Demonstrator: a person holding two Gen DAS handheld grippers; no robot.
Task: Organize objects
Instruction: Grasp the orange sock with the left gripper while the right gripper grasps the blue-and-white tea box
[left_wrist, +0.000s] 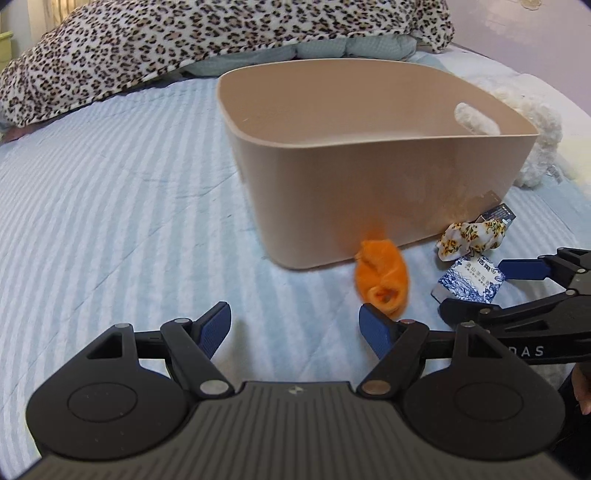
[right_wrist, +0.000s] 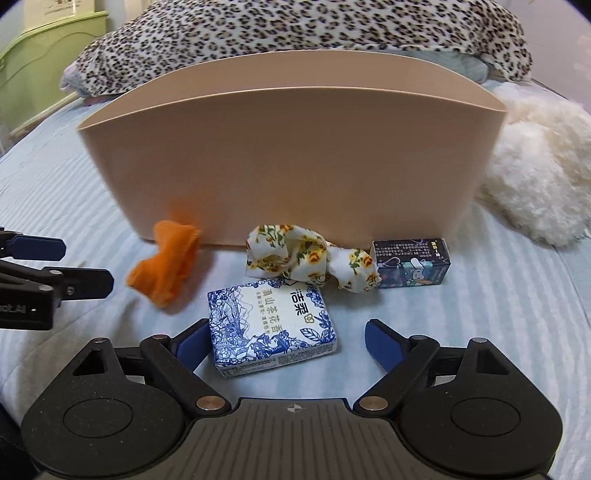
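A beige plastic bin (left_wrist: 369, 177) (right_wrist: 288, 162) stands on the striped bed. In front of it lie an orange cloth (left_wrist: 382, 280) (right_wrist: 166, 262), a floral scrunchie (left_wrist: 469, 236) (right_wrist: 310, 258), a blue-and-white tissue pack (left_wrist: 469, 280) (right_wrist: 269, 325) and a small dark box (right_wrist: 410, 262) (left_wrist: 496, 216). My left gripper (left_wrist: 295, 328) is open and empty, the orange cloth just beyond its right finger. My right gripper (right_wrist: 284, 339) is open, with the tissue pack between its fingers, nearer the left one. Each gripper shows in the other's view: the right (left_wrist: 480, 284), the left (right_wrist: 88, 264).
A leopard-print blanket (left_wrist: 184, 40) (right_wrist: 314, 26) is heaped behind the bin. A white fluffy plush (right_wrist: 535, 166) (left_wrist: 535, 122) lies to the bin's right. A green piece of furniture (right_wrist: 40, 51) stands at the far left.
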